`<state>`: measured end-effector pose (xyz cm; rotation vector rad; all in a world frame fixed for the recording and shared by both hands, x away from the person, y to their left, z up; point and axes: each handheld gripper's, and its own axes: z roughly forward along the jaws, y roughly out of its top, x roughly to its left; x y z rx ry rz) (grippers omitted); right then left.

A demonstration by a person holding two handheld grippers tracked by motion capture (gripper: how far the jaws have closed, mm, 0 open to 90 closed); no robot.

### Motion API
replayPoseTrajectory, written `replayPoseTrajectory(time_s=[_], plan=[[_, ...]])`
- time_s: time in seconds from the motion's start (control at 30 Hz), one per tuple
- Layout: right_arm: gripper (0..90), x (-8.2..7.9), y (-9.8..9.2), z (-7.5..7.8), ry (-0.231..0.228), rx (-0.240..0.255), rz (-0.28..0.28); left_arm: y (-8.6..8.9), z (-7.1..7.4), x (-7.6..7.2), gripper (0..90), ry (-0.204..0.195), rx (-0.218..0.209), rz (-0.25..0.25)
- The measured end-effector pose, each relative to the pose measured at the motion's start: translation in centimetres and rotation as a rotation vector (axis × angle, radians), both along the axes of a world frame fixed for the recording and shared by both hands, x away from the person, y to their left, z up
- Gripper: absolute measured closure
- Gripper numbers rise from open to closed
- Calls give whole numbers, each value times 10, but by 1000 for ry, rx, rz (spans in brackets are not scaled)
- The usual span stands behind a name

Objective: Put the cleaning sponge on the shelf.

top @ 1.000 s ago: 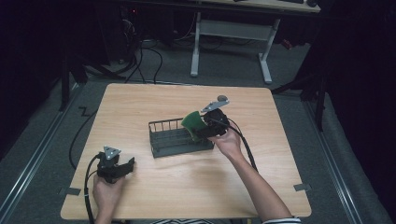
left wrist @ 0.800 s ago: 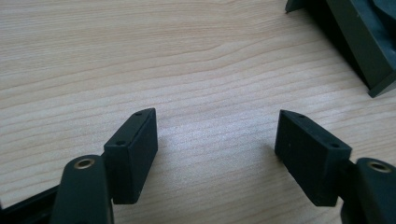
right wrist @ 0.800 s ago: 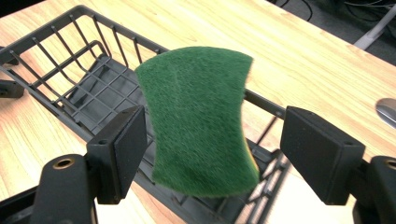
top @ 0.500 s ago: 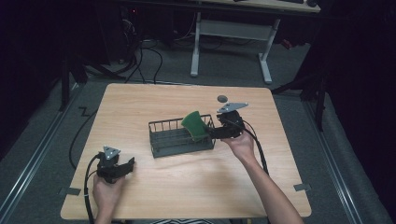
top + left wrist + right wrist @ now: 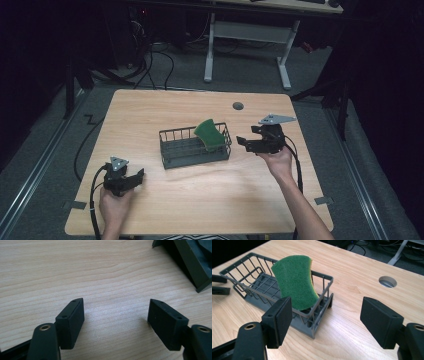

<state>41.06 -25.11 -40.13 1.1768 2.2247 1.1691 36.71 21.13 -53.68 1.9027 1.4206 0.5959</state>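
Note:
A green sponge (image 5: 210, 134) (image 5: 294, 287) with a thin yellow layer stands tilted against the right end of a dark wire basket (image 5: 172, 134) (image 5: 237, 283) in the middle of the table. To the right of the basket, my right gripper (image 5: 243, 144) (image 5: 327, 312) is held above the table. It points at the basket, jaws open with nothing between them. My left gripper (image 5: 137, 176) (image 5: 115, 312) rests at the front left of the table, open over bare wood. A corner of the basket (image 5: 192, 262) shows ahead of it.
A round cable hole (image 5: 238, 106) (image 5: 387, 281) is set in the tabletop behind the right gripper. Beyond the wooden table (image 5: 150, 110) a white desk frame (image 5: 250, 30) stands on the floor, with cables (image 5: 150, 55) lying near it.
The right gripper has drawn back to the right, from the sponge at the basket's end to a spot clear of the basket. The sponge stays leaning in the basket. The left gripper has not moved.

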Motion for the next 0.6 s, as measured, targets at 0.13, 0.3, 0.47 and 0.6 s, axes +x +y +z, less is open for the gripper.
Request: replayPoseTrajectory(time_s=[0.13,0.3,0.47,0.6], plan=[[254,-6,-13,-1,9,10,-17,0,0,0,300,0,-1,0],[251,-12,-24,0,4,13,-26,0,0,0,300,0,-2,0],[246,-19,-37,-6,19,29,-51,0,0,0,300,0,0,0],[249,-26,-49,-9,9,63,-73,0,0,0,300,0,2,0]])
